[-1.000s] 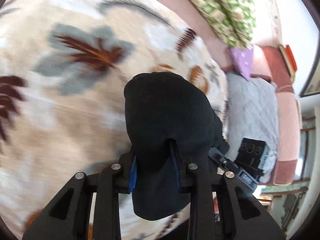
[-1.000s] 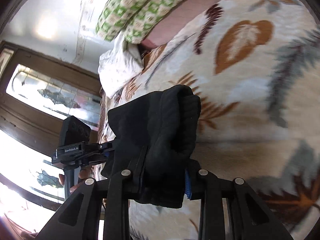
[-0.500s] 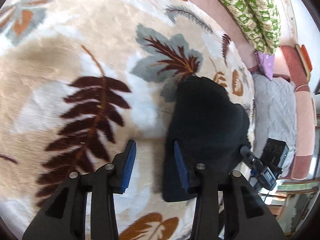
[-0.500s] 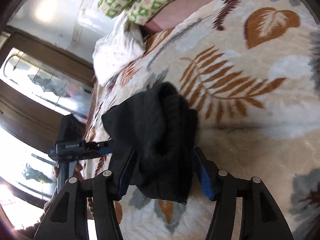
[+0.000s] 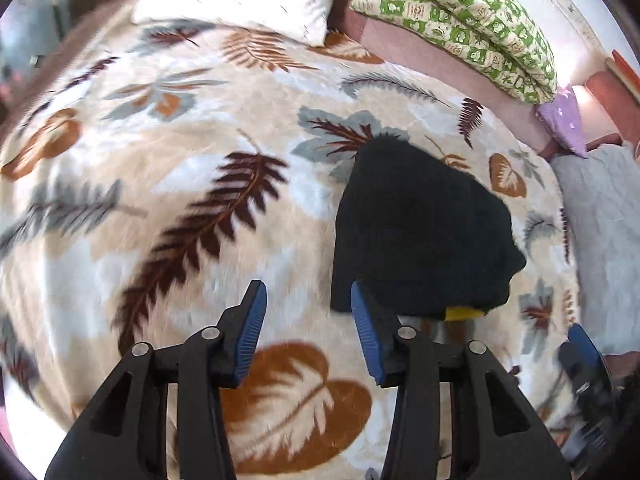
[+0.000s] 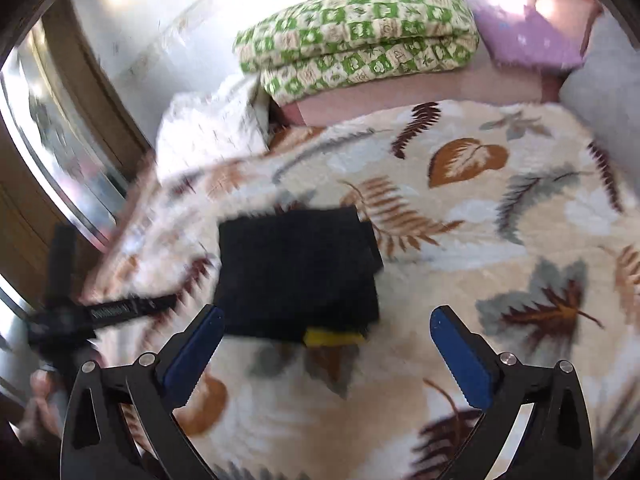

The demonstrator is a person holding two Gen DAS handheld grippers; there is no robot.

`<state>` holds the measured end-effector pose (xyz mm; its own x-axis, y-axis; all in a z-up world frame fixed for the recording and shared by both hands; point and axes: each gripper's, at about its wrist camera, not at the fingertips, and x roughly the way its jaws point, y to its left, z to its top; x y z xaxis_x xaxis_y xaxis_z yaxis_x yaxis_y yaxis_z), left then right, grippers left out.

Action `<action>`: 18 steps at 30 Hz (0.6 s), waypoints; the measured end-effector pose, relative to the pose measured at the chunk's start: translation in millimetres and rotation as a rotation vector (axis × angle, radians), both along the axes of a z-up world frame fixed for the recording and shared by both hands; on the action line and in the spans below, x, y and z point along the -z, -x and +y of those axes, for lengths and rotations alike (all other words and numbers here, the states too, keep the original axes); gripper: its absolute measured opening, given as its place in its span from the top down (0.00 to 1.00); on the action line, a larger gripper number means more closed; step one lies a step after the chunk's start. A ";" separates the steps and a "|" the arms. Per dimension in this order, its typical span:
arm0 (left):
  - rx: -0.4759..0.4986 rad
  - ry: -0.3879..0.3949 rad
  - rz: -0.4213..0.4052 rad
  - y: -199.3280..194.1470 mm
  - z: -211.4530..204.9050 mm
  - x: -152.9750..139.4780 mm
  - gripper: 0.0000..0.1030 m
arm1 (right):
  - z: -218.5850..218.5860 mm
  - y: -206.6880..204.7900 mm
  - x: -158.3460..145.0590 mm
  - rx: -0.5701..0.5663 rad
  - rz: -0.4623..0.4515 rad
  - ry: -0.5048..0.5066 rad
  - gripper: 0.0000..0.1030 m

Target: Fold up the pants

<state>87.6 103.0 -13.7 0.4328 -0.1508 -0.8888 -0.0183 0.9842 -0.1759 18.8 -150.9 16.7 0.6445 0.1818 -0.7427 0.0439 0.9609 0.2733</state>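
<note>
Black pants lie folded square on the bed; both grippers' jaws apart, empty; lift clear without snagging the stack

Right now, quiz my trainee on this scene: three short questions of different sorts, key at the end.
1. True or false: the left gripper is shut on the pants.
2. Multiple choice: the pants lie on A) a bare wooden floor, B) the leaf-print blanket, C) the green checked quilt.
3. Fill in: a small ______ tag shows at the near edge of the folded pants.

Key
1. False: both jaws stand open, and the right gripper is open too, with the pants lying free.
2. B
3. yellow
</note>
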 end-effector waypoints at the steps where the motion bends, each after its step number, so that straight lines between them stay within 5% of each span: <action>1: -0.018 0.008 -0.019 9.9 -1.9 1.8 0.59 | 11.9 8.6 4.3 0.013 0.019 0.082 0.00; 9: -0.113 -0.007 -0.097 65.4 -8.6 17.9 0.59 | 44.5 55.1 17.2 0.021 -0.017 0.186 0.00; 13: -0.155 -0.129 -0.222 85.9 -13.9 12.1 0.59 | 48.9 63.3 7.6 0.031 -0.068 0.232 0.00; 18: -0.179 -0.145 -0.231 91.4 -13.2 8.1 0.59 | 46.5 72.1 -1.0 0.033 -0.103 0.265 0.00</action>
